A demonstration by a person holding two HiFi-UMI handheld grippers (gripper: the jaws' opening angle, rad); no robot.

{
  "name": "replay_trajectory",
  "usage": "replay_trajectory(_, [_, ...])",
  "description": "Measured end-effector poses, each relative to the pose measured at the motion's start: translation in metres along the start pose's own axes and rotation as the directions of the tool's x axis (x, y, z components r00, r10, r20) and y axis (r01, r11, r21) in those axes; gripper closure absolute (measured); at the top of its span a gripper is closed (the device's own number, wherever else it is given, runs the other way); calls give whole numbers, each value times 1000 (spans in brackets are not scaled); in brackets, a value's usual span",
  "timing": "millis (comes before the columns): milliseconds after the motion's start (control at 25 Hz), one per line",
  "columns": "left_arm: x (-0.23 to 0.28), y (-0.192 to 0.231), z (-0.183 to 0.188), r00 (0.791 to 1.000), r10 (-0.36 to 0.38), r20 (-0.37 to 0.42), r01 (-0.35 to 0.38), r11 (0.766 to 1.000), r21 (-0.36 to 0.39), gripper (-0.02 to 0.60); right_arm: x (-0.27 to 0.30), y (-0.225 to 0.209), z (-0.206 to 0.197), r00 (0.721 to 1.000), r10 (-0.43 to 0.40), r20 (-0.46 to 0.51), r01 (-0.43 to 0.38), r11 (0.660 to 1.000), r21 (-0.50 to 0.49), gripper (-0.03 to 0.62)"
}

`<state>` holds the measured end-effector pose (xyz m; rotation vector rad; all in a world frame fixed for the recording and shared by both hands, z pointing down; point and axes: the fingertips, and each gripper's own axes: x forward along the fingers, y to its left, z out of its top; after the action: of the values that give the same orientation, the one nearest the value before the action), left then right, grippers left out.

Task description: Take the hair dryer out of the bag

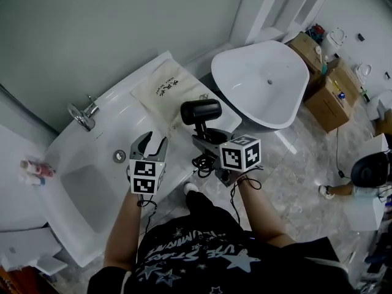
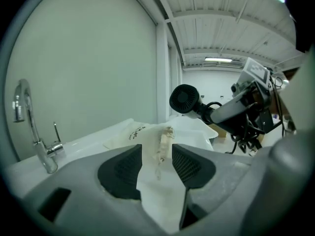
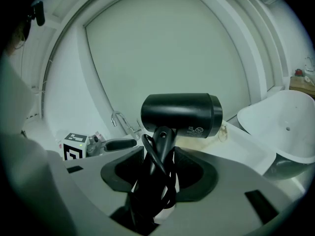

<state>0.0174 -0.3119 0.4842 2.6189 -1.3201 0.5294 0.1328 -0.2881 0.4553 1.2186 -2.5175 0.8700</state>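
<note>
A black hair dryer [image 1: 200, 111] is up in the air above the white counter, clear of the bag. My right gripper [image 1: 206, 138] is shut on its handle, and the coiled black cord [image 1: 203, 164] hangs down below the jaws. In the right gripper view the dryer's barrel [image 3: 182, 113] lies crosswise above the jaws [image 3: 160, 163]. The cream cloth bag [image 1: 164, 88] lies flat on the counter. My left gripper [image 1: 151, 144] stands open at the bag's near edge. A fold of the bag [image 2: 158, 146] shows between its pads, which do not press it.
A sink basin [image 1: 86, 188] with a chrome faucet [image 1: 82, 115] lies to the left, small bottles [image 1: 37, 169] at its edge. A white freestanding tub [image 1: 263, 81] stands right of the counter. Cardboard boxes [image 1: 327, 90] and another person [image 1: 369, 170] are at far right.
</note>
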Motion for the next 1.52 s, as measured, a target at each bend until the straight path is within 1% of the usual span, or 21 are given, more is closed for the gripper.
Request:
replay_trajectory(120, [-36, -2, -4, 999, -13, 30, 13, 1000, 2, 387, -9, 28, -7, 998, -15, 63, 14, 1000, 13, 398])
replay_trajectory(200, [-61, -3, -11, 999, -22, 40, 21, 1000, 6, 387, -14, 48, -16, 996, -30, 85, 30, 1000, -1, 399])
replay_trajectory(360, [-108, -4, -30, 997, -39, 67, 39, 999, 0, 387, -21, 90, -40, 994, -65, 93, 69, 997, -35, 398])
replay_trajectory(560, [-173, -5, -49, 993, -54, 110, 56, 998, -15, 390, -30, 145, -74, 990, -89, 114, 90, 996, -9, 399])
replay_trajectory(600, [-186, -7, -52, 991, -62, 115, 65, 998, -17, 400, -34, 155, -81, 988, -98, 116, 99, 995, -3, 399])
replay_trajectory(760, [-233, -11, -64, 986, -86, 141, 90, 996, -17, 486, -48, 192, -112, 983, -139, 116, 139, 990, 10, 399])
replay_trajectory(880, [-258, -16, -77, 986, -104, 132, 105, 994, 0, 526, -59, 215, -133, 981, -160, 113, 158, 987, 21, 399])
replay_trajectory(960, [-272, -22, -85, 984, -126, 127, 128, 992, -9, 549, -68, 226, -147, 979, -175, 102, 174, 985, 18, 399])
replay_trajectory(1080, [-286, -33, -93, 980, -160, 118, 165, 986, -35, 558, -81, 237, -164, 976, -196, 89, 195, 981, 22, 399])
replay_trajectory(1160, [-292, -40, -99, 979, -173, 107, 177, 984, -28, 560, -87, 242, -174, 976, -204, 82, 202, 979, 27, 399])
replay_trajectory(1320, [-297, -57, -113, 980, -185, 74, 186, 982, -8, 560, -102, 244, -189, 973, -216, 77, 214, 976, 35, 399])
replay_trajectory(1520, [-302, -91, -123, 980, -189, 55, 190, 981, -22, 560, -135, 241, -210, 974, -213, 80, 210, 976, 51, 399])
